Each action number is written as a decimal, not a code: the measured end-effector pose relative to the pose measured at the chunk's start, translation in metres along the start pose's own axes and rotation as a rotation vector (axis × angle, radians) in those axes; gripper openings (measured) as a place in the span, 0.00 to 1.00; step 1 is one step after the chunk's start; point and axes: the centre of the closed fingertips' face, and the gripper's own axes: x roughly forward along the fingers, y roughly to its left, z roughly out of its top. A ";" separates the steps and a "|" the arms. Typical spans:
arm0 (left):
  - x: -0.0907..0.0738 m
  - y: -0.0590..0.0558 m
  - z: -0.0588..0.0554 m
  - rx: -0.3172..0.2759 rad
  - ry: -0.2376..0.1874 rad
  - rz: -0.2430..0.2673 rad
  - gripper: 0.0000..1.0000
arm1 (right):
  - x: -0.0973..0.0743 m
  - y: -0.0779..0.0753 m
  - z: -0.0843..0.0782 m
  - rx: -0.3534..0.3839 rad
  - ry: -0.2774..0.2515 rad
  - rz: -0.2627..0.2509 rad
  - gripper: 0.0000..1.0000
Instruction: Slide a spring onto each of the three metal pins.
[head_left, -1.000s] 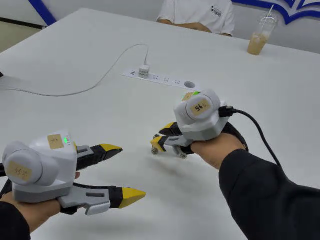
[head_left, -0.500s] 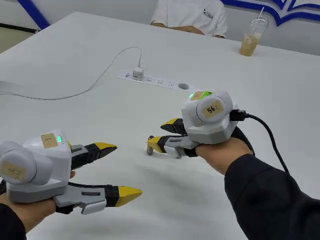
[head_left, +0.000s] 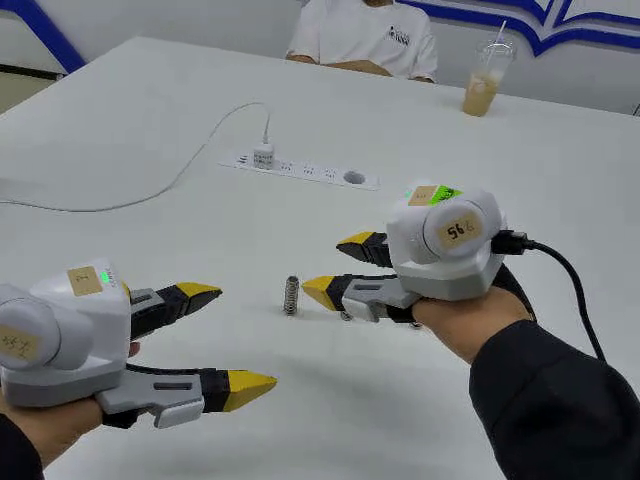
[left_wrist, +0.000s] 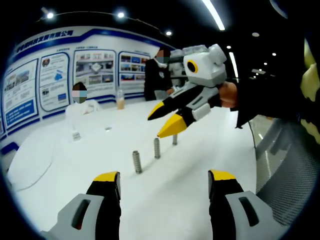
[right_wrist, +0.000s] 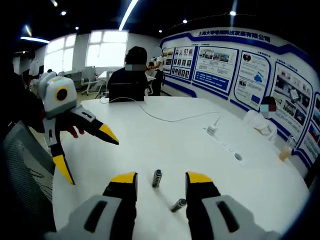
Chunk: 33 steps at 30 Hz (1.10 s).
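left gripper (head_left: 240, 337) and right gripper (head_left: 327, 262) both gape, held level.

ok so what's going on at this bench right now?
A person holds a two-jaw gripper in each hand over a white table. The right gripper, jaws open and empty, has its tips just beside a spring standing upright on the table. The left gripper view shows three upright pieces in a row; at least the nearest looks coiled. The left gripper hangs off to the side, open and empty.
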 end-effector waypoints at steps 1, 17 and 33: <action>0.000 0.000 0.000 0.002 0.000 0.000 0.73 | -0.002 -0.001 0.000 0.002 -0.002 -0.004 0.40; -0.002 0.001 0.004 0.006 -0.003 0.006 0.75 | -0.042 -0.027 -0.020 0.049 -0.030 -0.092 0.49; -0.006 0.002 0.003 0.000 0.001 0.016 0.76 | -0.077 -0.045 -0.050 0.102 -0.039 -0.160 0.57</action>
